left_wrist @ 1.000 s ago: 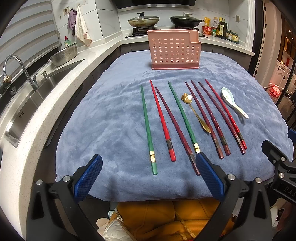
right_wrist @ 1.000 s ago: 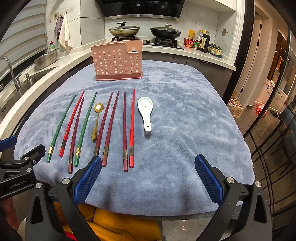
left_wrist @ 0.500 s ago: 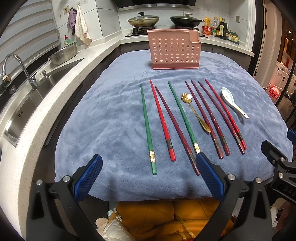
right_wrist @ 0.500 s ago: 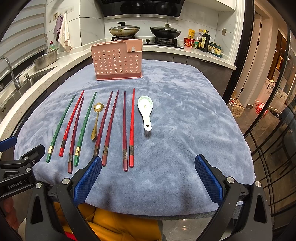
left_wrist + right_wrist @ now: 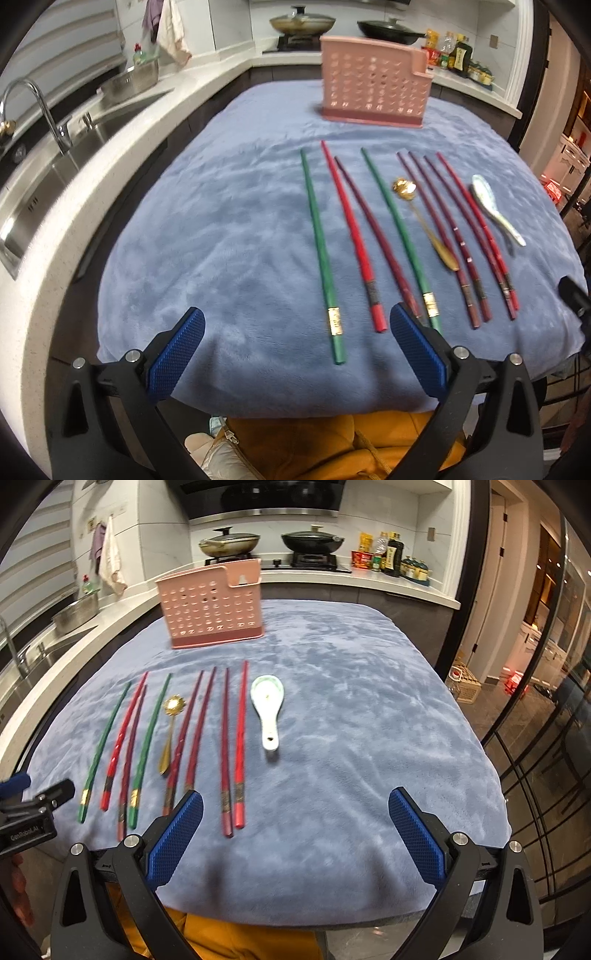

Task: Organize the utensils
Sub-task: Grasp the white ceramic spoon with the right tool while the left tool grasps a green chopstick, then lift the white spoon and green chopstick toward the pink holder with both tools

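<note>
**While both tongs gape, the utensils wait in a row**

As we hold the left tongs (image 5: 297,354) and right tongs (image 5: 295,834) wide open and empty above the tabletop's (image 5: 369,709) near edge, chopsticks (image 5: 240,738), gold spoon (image 5: 168,734) and white spoon (image 5: 267,705) lie side by side, the pink holder (image 5: 212,605) standing toward twelve o'clock.

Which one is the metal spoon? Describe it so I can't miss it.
Start at the pink perforated plastic holder on the blue-grey fleece cloth. In the row of chopsticks before it lies the small gold metal spoon, the only gold piece, with a flower-shaped bowl.
</note>
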Tool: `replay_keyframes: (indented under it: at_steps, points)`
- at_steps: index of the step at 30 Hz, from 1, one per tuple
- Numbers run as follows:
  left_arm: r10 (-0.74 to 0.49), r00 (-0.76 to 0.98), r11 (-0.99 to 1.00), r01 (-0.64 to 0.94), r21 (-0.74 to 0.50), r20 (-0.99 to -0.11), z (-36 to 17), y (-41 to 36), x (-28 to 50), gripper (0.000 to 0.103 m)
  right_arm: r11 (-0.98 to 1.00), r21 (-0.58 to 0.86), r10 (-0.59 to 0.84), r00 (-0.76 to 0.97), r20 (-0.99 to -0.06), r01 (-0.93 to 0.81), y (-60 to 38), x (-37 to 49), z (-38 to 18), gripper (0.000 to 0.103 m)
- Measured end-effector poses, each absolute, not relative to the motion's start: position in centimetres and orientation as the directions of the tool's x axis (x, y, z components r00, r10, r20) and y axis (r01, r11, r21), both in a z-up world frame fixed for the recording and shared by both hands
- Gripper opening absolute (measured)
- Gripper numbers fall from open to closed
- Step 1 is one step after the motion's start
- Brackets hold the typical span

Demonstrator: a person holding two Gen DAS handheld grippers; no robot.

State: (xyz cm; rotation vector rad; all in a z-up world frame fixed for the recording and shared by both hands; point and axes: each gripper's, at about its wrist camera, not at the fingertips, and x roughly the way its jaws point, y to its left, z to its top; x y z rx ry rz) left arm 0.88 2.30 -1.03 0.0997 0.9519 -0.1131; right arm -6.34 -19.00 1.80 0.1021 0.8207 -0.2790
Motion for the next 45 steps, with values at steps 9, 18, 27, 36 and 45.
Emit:
replay_keyframes:
  at_steps: [9, 18, 27, 36, 45]
  points:
    - [-0.097, 0.513, 0.981, 0.195, 0.005, -0.853, -3.4, 2.3, 2.5, 0.064, 0.952, -0.03, -0.234, 0.66, -0.714, 0.305, -20.6, -3.5, 1.9, 0.096]
    - [-0.158, 0.484, 0.972, 0.228, -0.05, -0.861, -4.0, 3.1, 3.3, 0.035, 0.967, 0.017, -0.154, 0.637, -0.756, 0.254, -20.6, 1.8, 0.3, 0.057]
    - [-0.214, 0.478, 0.957, 0.276, -0.086, -0.852, -3.9, 3.2, 3.3, 0.014, 0.955, 0.139, -0.04, 0.577, -0.816, 0.262, -21.7, 4.4, -3.5, 0.021]
    - [-0.24, 0.482, 0.954, 0.28, -0.112, -0.843, -3.0, 4.2, 4.1, 0.007, 0.953, 0.153, -0.028, 0.577, -0.816, 0.263, -21.8, 4.0, -3.1, 0.014]
    - [-0.243, 0.555, 0.957, 0.269, -0.104, -0.796, -0.1, 5.4, 4.8, 0.007, 0.954, 0.139, -0.046, 0.587, -0.808, 0.266, -21.5, 3.6, -1.8, 0.013]
